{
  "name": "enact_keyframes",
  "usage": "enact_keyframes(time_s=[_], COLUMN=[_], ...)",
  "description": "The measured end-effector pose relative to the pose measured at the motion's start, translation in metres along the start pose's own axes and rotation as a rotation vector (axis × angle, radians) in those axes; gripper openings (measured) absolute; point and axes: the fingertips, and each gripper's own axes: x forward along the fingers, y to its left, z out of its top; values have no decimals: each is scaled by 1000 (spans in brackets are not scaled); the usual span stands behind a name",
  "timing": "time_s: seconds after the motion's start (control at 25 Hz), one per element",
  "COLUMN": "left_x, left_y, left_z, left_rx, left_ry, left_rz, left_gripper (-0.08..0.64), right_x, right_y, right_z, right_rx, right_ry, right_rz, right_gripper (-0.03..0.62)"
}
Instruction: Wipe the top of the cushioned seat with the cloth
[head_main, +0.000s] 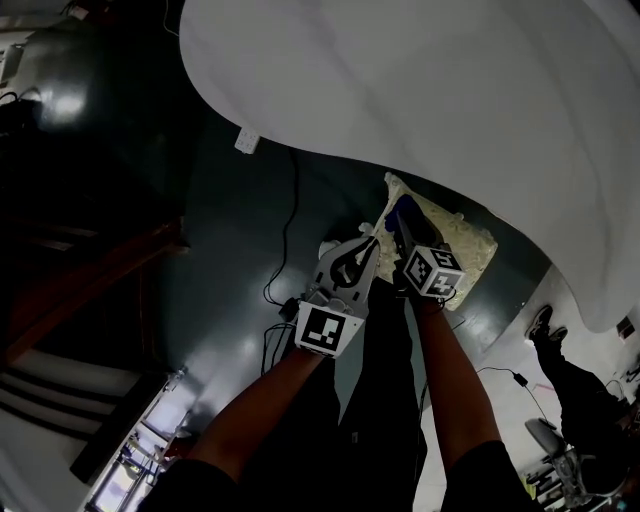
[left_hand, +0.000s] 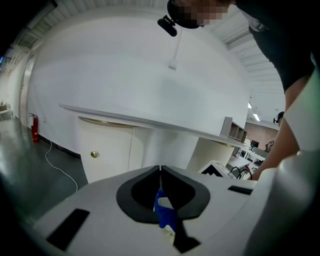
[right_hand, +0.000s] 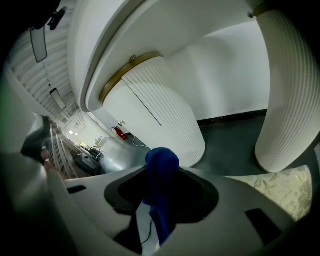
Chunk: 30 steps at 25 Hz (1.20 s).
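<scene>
The cushioned seat (head_main: 462, 243) has a cream flowered top and stands half under the white table (head_main: 430, 90); its corner shows in the right gripper view (right_hand: 287, 192). My right gripper (head_main: 402, 232) hangs over the seat's near edge, shut on a bunched blue cloth (right_hand: 161, 172) that bulges past the jaw tips and trails down between them. Just left of it is my left gripper (head_main: 368, 240), off the seat. Its jaws meet (left_hand: 160, 172), with a small blue piece of cloth (left_hand: 163, 212) caught low between them.
White ribbed table pedestals (right_hand: 165, 115) stand on the dark floor (head_main: 240, 260) beside the seat. Cables (head_main: 285, 250) run across the floor. A cabinet door with a brass knob (left_hand: 93, 154) faces the left gripper. My legs are below the grippers.
</scene>
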Motion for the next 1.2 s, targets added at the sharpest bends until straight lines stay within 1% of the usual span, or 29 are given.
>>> enact_keyframes(time_s=[0.12,0.28,0.44,0.6,0.76,1.0,1.08,1.2], left_x=[3,4,8,11,15,18,22,28], left_y=[5,9,8,9,11,10,7,-7], left_z=[-6,-14,-22,-23,-26,-33,-38,-34], left_rx=[6,9,-10,-22,-26,-39,-19,92], left_ry=[8,25,39,44,52,72,80,64], left_rz=[13,14,-16,-24,-18,-9,-15,-64], left_gripper=[23,23,23,23,23,24,23,23], right_x=[15,32,45,49,56,59,58,57], right_y=[-8,-20,-37,-40,-46,-58,-62,-70], right_z=[-8,-17,-30,-34,-37,-47,-49,-49], right_rx=[17,15,14,31,22,-39,-41,-47], right_ry=[22,72,148,206,218,220,218,212], right_rz=[-10,-45,-82,-96,-104,-106,-109,-130], right_gripper=[164,164,166,166,166,166,166,166])
